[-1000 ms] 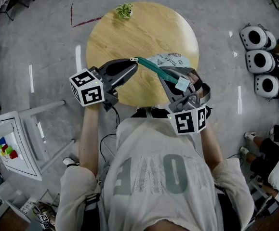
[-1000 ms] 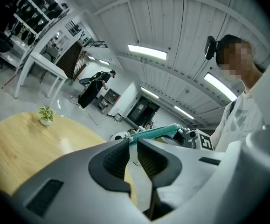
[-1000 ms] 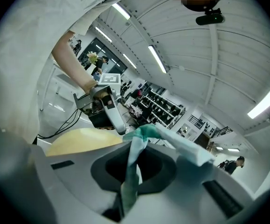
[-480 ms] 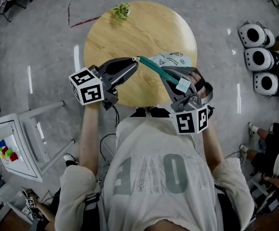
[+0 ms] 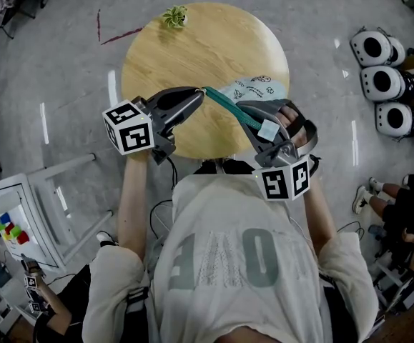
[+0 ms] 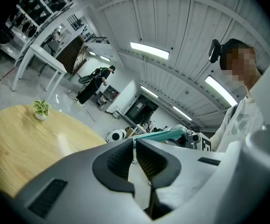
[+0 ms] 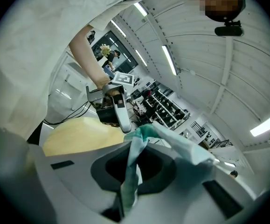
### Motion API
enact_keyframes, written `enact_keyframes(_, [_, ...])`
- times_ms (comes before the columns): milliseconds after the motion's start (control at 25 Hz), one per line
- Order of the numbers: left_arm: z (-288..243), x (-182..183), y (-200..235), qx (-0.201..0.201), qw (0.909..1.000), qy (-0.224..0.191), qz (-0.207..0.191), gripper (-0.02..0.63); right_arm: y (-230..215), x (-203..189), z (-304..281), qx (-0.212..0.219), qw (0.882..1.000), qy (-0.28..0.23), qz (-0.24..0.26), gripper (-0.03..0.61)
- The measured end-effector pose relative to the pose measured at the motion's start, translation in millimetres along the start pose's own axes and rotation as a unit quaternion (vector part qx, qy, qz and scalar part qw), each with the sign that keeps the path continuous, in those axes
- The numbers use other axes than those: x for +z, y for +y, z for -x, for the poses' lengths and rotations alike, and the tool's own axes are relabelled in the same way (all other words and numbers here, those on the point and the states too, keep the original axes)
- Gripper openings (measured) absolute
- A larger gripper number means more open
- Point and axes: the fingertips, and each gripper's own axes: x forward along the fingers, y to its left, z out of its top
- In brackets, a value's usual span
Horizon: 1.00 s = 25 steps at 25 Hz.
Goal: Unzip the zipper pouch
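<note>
Evidently, the left claw (image 5: pixel 199 91) and right claw (image 5: pixel 246 113) each clamp an end of the teal-zippered printed cloth pouch (image 5: pixel 253 89), holding it taut for unzipping.

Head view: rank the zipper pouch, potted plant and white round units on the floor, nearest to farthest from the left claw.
1. zipper pouch: pinched in the left claw.
2. potted plant: far edge of the table.
3. white round units: far right, beyond the table.
</note>
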Motion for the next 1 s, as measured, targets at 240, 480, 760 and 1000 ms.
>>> enact_keyframes(240, [3, 10, 5, 0.059, 0.9963, 0.002, -0.063, 0.028, 11, -2, -5, 0.021, 0.999, 0.000, -0.049, 0.035])
enact_keyframes(480, [21, 38, -2, 0.052, 0.9782, 0.007, -0.201, 0.026, 49, -10, -6, 0.107, 0.984, -0.001, -0.145, 0.232])
enact_keyframes(760, [38, 40, -35, -0.037, 0.9337, 0.092, -0.344, 0.026, 66, -14, 7, 0.173, 0.973, 0.004, -0.154, 0.265])
enact_keyframes(1000, [33, -7, -61, -0.136, 0.8902, 0.241, -0.362, 0.026, 24, 22, -18, 0.209, 0.972, -0.065, -0.083, 0.265])
